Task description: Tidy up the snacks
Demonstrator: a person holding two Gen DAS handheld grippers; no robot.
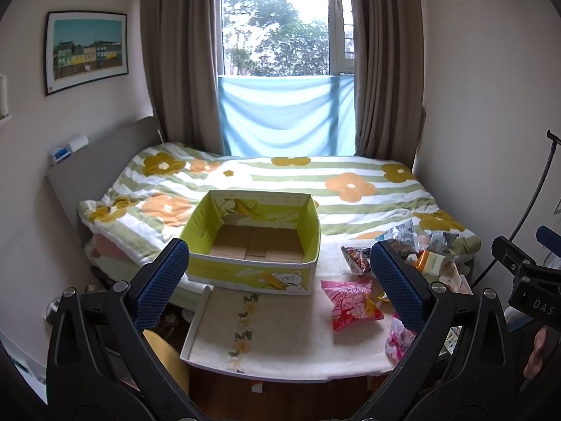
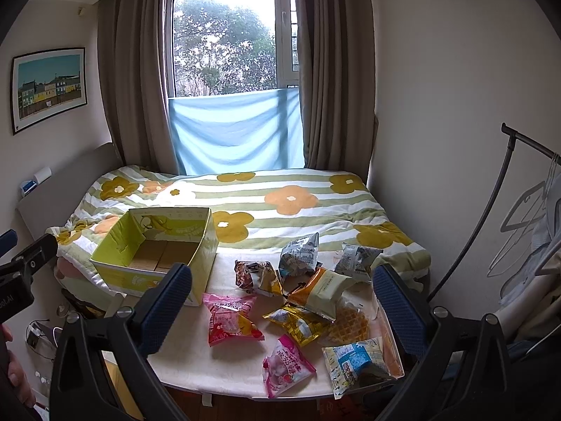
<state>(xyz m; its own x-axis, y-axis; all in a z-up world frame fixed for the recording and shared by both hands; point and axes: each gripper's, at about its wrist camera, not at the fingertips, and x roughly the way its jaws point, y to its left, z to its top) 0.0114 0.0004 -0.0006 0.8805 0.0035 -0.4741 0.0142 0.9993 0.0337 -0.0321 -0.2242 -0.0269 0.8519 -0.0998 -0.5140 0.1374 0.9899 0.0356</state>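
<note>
Now | both claws (left (image 1: pixel 280 280), right (image 2: pixel 284 301)) gaping, unladen | waffle (image 2: pixel 350 322) only in right view

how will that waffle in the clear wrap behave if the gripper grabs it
The waffle is probably light but brittle, so a hard pinch could crack it. Its clear wrap looks glossy and may slip between the pads. It lies flat, partly under the tan packet, so it should not roll.
</note>
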